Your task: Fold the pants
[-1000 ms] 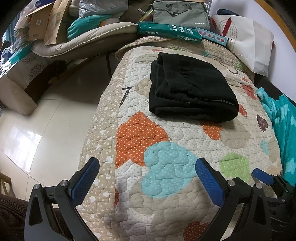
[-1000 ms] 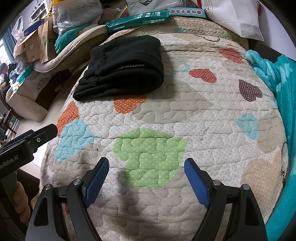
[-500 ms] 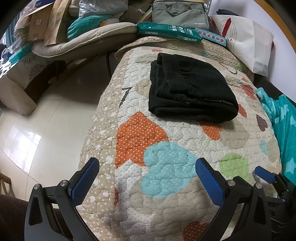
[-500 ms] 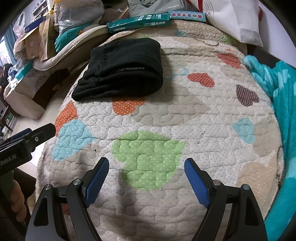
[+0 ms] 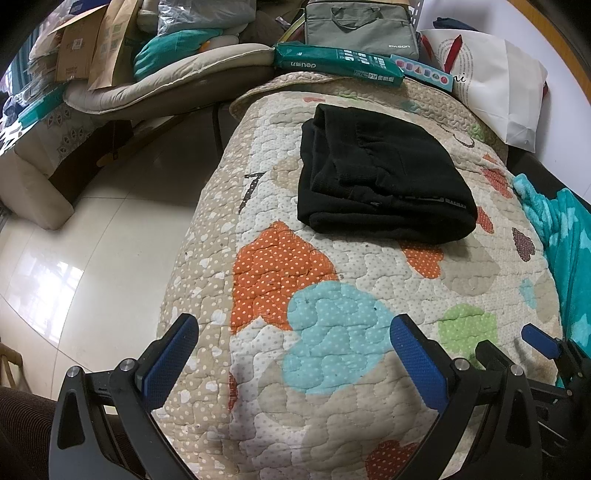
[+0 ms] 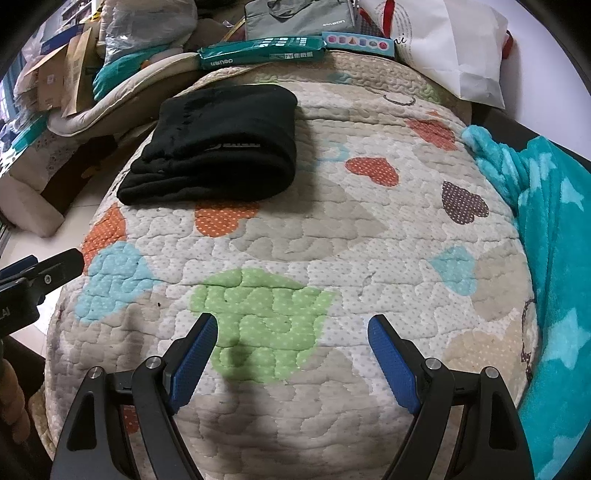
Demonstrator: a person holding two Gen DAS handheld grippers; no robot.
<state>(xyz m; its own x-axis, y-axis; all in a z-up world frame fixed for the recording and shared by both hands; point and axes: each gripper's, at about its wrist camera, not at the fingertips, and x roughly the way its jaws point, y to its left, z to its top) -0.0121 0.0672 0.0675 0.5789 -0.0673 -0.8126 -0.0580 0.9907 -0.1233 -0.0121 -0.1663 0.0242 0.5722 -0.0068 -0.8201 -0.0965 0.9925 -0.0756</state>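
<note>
Quilt (image 5: 369, 387): a heart-patterned cover is lying over the bed, its left edge dropping to the tiled floor (image 5: 92, 240); a wide bare stretch is lying between the tools and the pants.
Teal blanket (image 6: 546, 258): is bunching along the quilt's right edge, its outer part cut off by the frame.
Clutter at far edge: a grey bag (image 5: 360, 27), a green box (image 5: 338, 62) and a white paper bag (image 5: 495, 74) are crowding the quilt's far end; the pile of cushions and cardboard on the left is hard to make out.
Pants (image 5: 380, 177): black, folded into a compact block, are lying on the quilt's far left part, near its left edge, well apart from both tools.
Left tool (image 5: 291, 358): is hovering over the near left corner, blue pads spread wide, nothing between them.
Right tool (image 6: 291, 354): is hovering over the green heart, pads spread wide and empty; the hands are mostly hidden.
</note>
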